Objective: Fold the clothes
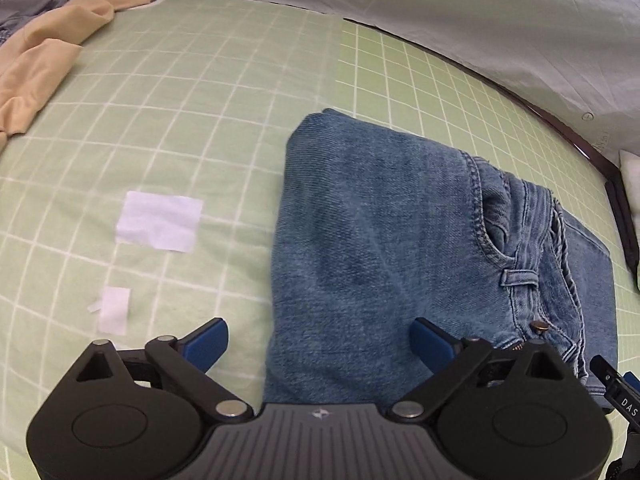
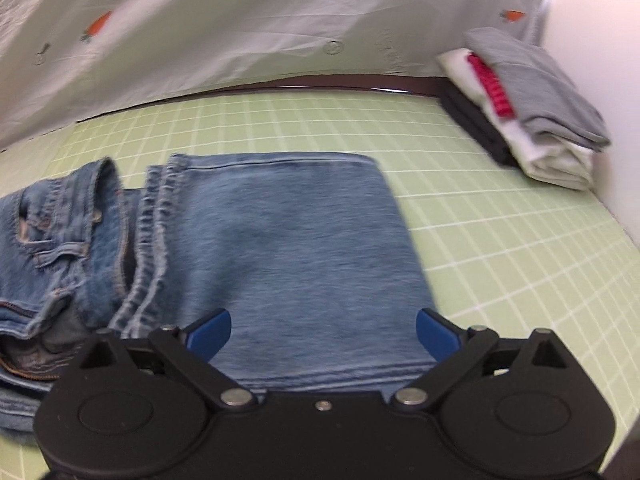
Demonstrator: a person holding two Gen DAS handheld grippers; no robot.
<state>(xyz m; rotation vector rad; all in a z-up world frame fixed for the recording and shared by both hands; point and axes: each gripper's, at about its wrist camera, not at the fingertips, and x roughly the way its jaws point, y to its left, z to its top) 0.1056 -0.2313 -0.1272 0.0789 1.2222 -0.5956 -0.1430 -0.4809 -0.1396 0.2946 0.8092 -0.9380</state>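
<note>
A pair of blue jeans [image 1: 380,248] lies folded on the green grid mat [image 1: 180,120], waistband and pocket toward the right in the left wrist view. My left gripper [image 1: 320,344] hangs open just above the jeans' near left edge, nothing between its blue pads. In the right wrist view the same jeans [image 2: 300,248] fill the middle, leg hems and waistband bunched at the left. My right gripper [image 2: 324,334] stands open over the near edge of the folded denim, its blue pads apart and holding nothing. The tip of the other gripper shows at the left wrist view's lower right corner.
A beige garment [image 1: 44,60] lies crumpled at the mat's far left. Two white paper scraps [image 1: 160,220] rest on the mat. A stack of folded clothes [image 2: 528,108], grey on top, sits at the far right by a white wall. A white printed sheet [image 2: 240,20] hangs behind.
</note>
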